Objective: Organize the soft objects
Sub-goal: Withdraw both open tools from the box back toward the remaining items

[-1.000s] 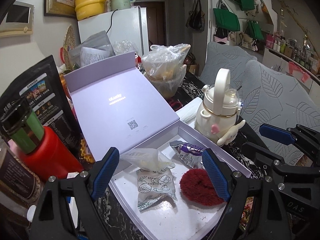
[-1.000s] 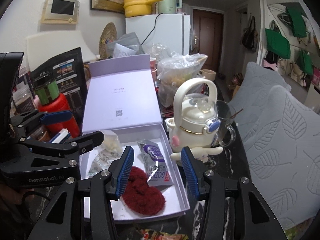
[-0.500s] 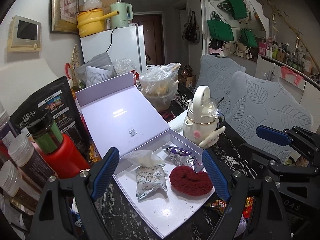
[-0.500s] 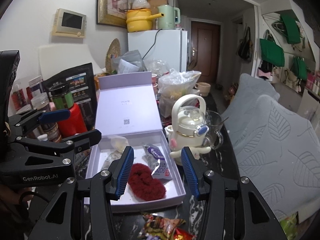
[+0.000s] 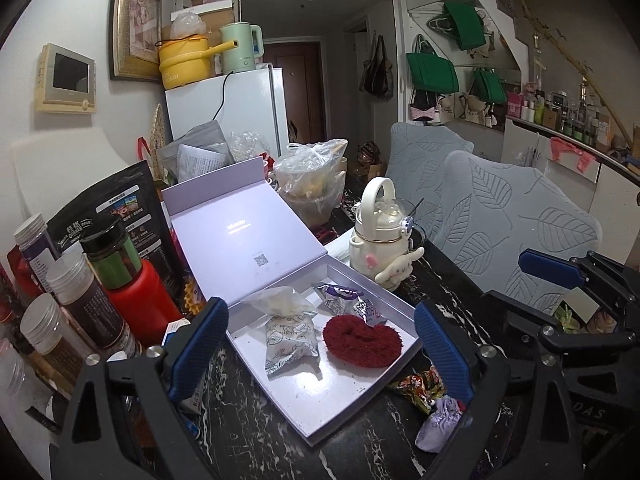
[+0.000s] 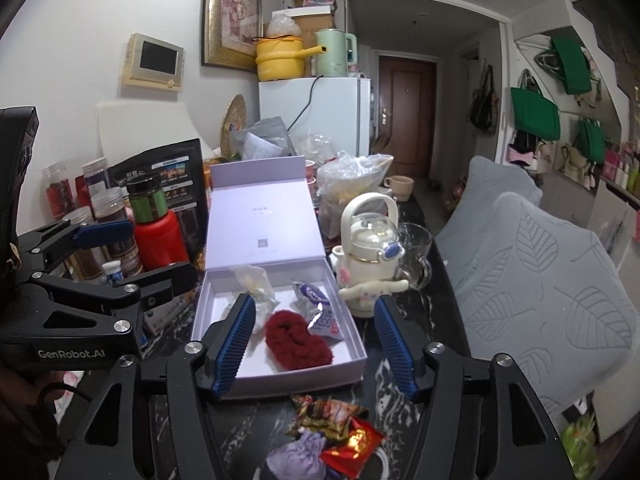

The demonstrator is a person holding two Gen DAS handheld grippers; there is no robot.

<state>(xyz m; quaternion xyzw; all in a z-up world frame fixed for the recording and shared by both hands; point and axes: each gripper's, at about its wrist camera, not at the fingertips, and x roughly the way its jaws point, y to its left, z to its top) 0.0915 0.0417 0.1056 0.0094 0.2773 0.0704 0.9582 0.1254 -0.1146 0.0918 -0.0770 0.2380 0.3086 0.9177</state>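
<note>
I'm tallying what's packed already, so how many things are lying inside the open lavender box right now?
4: a red fuzzy heart front right, a purple snack packet behind it, a printed pouch front left, a white bag behind.

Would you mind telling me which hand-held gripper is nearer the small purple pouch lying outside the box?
Right. The pouch lies just below the right gripper's opening jaws; the left gripper is over the box, off to one side.

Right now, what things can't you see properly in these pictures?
- Purple pouch: right wrist view, bottom edge cuts it off.
- Snack packets: left wrist view, the gripper finger covers part.
- Box lid writing: both views, too small to read.
- Plastic bag contents: crinkled plastic blurs them.
</note>
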